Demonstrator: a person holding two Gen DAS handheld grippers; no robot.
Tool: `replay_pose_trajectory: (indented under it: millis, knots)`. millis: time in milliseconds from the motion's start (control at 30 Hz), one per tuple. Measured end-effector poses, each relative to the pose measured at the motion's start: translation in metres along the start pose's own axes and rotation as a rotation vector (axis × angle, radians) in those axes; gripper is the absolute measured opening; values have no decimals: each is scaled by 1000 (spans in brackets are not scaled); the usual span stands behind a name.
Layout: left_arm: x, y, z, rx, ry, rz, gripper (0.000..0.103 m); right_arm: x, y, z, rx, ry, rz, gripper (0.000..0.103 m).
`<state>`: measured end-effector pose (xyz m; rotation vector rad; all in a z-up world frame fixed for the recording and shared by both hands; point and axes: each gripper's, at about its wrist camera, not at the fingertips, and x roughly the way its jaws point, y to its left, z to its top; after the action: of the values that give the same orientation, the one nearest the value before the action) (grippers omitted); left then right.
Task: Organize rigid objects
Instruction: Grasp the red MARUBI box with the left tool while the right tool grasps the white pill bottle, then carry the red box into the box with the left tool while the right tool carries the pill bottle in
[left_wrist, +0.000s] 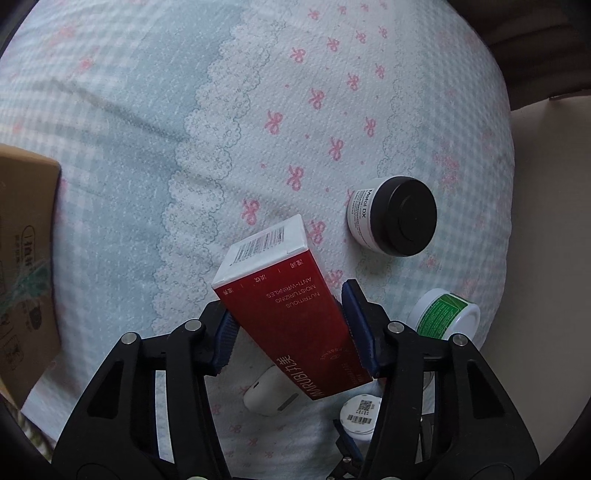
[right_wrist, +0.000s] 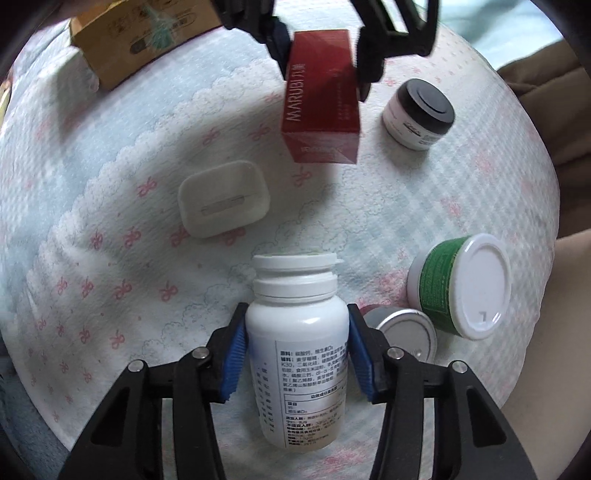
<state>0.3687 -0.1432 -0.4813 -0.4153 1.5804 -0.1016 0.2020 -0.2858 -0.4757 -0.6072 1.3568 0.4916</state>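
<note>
Left wrist view: left gripper (left_wrist: 288, 325) clamping red box (left_wrist: 284, 295) above bow-print bedspread (left_wrist: 129, 129); cardboard box (left_wrist: 26, 236) sitting at left edge.
Right wrist view: right gripper (right_wrist: 293, 354) gripping white bottle (right_wrist: 297, 350); white case (right_wrist: 223, 203), green-label jar (right_wrist: 461, 286), black-lid jar (right_wrist: 419, 114) lying on bedspread.

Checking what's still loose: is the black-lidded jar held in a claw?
No, the black-lidded jar lies free on the bedspread, while the left claw grips the red box.

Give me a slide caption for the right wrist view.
Right gripper clamps a white pill bottle; left gripper lifts a red Marubi box.
</note>
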Motion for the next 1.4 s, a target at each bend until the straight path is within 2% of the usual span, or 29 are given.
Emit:
replay_pose_trajectory:
  millis: [333, 467, 533, 700, 867, 1100, 1400]
  knots:
    - [-83, -9, -28, 90, -127, -30, 47, -57, -46, -10, 382, -93, 47, 46]
    - [-116, -13, -44, 108, -179, -43, 45, -91, -42, -18, 495, -148, 41, 46]
    - [-128, -15, -51, 111, -198, -49, 45, -110, -27, -23, 530, -175, 25, 46]
    - [-172, -13, -71, 125, -271, -60, 44, -163, -27, -23, 606, -241, 14, 46]
    - [-231, -3, -98, 148, -368, -72, 43, -217, -21, -9, 614, -325, -9, 46]
    - [-305, 31, -125, 152, -466, -62, 43, -276, 4, 23, 560, -415, -12, 46]
    - [-370, 110, -131, 118, -543, -65, 42, -305, 65, 80, 513, -441, 41, 46]
